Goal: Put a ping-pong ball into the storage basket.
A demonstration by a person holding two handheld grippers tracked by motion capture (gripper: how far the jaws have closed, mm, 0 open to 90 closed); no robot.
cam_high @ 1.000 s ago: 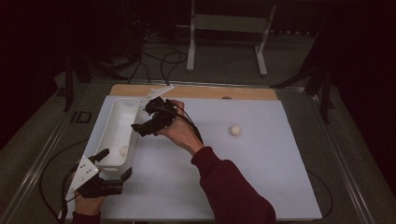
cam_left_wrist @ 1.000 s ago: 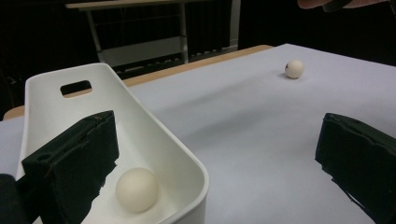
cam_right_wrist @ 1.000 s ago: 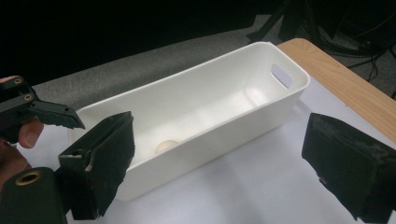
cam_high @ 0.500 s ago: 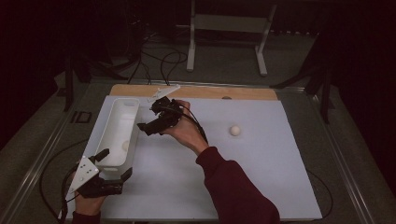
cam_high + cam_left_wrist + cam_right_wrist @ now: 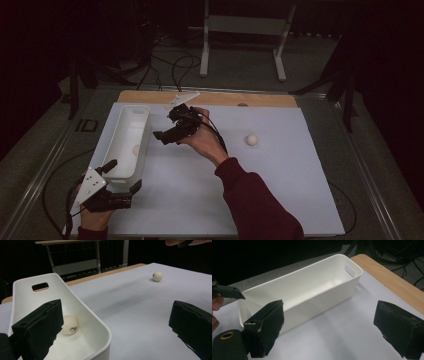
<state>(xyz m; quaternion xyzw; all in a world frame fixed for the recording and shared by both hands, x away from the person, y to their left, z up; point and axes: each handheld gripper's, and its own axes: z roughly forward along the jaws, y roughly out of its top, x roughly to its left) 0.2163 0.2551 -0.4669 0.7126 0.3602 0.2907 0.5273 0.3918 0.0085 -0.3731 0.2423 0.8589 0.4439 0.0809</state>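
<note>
right tool (image 5: 162, 136) backed off bin (image 5: 145, 111), raised, jaws wide, empty | left tool (image 5: 122, 177) open at bin's near end | ball (image 5: 69, 325) in bin | second ball (image 5: 251, 139) loose on surface (image 5: 280, 200) → next pick

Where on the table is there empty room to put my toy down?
The big bare patch is the white mat between the sleeve and the loose ball. The left side is crowded: the white bin with a ball inside it and both hand-held grippers, left and right.
</note>
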